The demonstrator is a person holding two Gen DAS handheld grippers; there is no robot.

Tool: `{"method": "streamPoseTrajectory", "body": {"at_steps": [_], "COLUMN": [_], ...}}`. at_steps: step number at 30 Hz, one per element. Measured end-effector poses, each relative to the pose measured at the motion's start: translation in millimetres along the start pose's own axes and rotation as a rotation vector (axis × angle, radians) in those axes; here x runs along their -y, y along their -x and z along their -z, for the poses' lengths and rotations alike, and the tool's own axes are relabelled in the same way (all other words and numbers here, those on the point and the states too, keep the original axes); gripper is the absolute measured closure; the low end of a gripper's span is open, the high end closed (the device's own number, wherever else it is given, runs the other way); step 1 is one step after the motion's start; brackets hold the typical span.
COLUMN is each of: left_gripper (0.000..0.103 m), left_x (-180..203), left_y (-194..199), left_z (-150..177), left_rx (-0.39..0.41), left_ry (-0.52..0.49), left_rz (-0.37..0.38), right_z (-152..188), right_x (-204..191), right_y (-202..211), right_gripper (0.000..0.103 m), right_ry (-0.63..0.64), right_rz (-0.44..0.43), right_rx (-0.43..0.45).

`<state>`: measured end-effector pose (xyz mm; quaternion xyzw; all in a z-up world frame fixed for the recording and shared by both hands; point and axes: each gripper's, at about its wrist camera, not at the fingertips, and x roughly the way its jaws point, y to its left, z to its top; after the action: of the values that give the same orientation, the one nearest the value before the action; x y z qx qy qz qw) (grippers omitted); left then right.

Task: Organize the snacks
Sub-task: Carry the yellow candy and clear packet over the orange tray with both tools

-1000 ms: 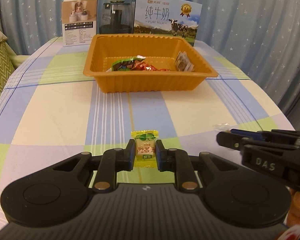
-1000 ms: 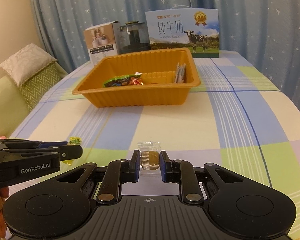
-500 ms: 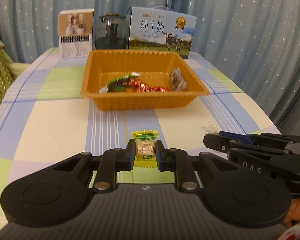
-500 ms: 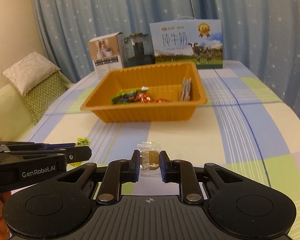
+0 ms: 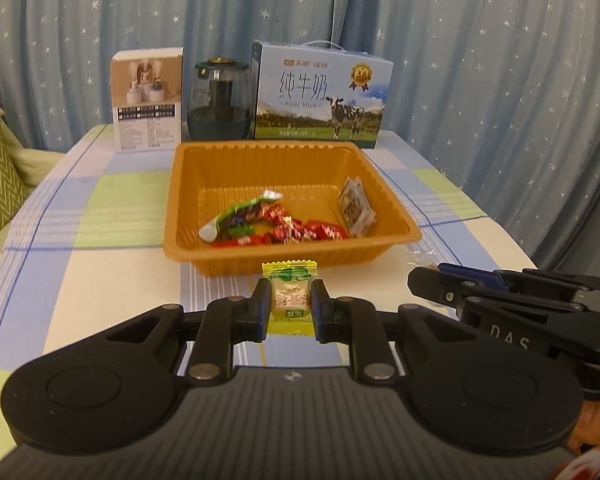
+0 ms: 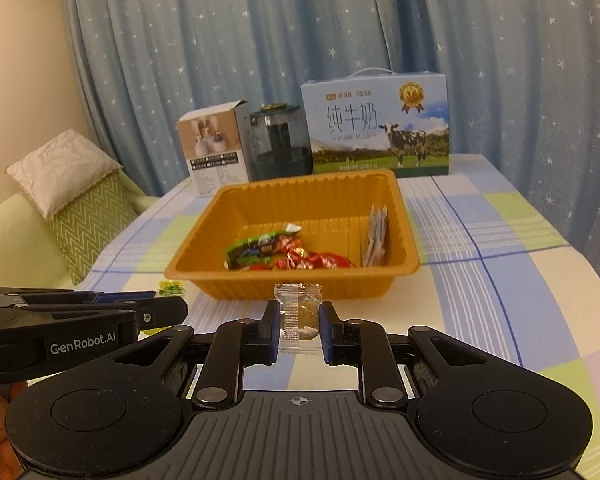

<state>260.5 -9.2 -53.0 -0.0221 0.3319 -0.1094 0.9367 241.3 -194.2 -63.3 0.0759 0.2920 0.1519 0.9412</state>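
Note:
My left gripper (image 5: 289,305) is shut on a yellow-green wrapped candy (image 5: 290,296) and holds it above the table, just short of the orange tray's near rim (image 5: 292,249). My right gripper (image 6: 300,316) is shut on a clear-wrapped candy (image 6: 299,312), also in the air before the tray (image 6: 284,278). The tray holds a green-wrapped bar (image 5: 240,216), red-wrapped candies (image 5: 300,232) and a small sachet (image 5: 354,206). The right gripper shows at the right of the left wrist view (image 5: 424,280); the left gripper shows at the left of the right wrist view (image 6: 172,308).
Behind the tray stand a white product box (image 5: 147,100), a dark glass jar (image 5: 220,100) and a blue milk carton box (image 5: 320,100). A checked tablecloth (image 5: 100,264) covers the table. A green sofa with a cushion (image 6: 64,184) is at the left. Blue starred curtains hang behind.
Both grippers have risen and moved forward toward the tray, each still holding its candy. The tray now looks nearer and I see more of its inside.

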Motion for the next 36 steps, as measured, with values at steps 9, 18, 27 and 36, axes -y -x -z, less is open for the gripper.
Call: {"method": "streamPoseTrajectory", "body": {"at_steps": [9, 18, 27, 36], "left_gripper": [0.085, 0.085, 0.085, 0.085], "left_x": [-10, -24, -33, -42], "left_y": [-10, -25, -45, -66], "left_z": [-23, -43, -61, -73], "left_rx": [0.032, 0.052, 0.055, 0.048], "left_ry": [-0.003, 0.030, 0.037, 0.051], "left_rz": [-0.011, -0.019, -0.021, -0.022], "right_z": [-28, -47, -59, -67], "right_x": [6, 13, 19, 25], "right_y": [-12, -31, -58, -85], "right_gripper": [0.083, 0.083, 0.083, 0.083], "right_ry": [-0.015, -0.045, -0.037, -0.034], "right_rz": [0.005, 0.014, 0.039, 0.059], "right_rx": [0.040, 0.052, 0.040, 0.026]}}
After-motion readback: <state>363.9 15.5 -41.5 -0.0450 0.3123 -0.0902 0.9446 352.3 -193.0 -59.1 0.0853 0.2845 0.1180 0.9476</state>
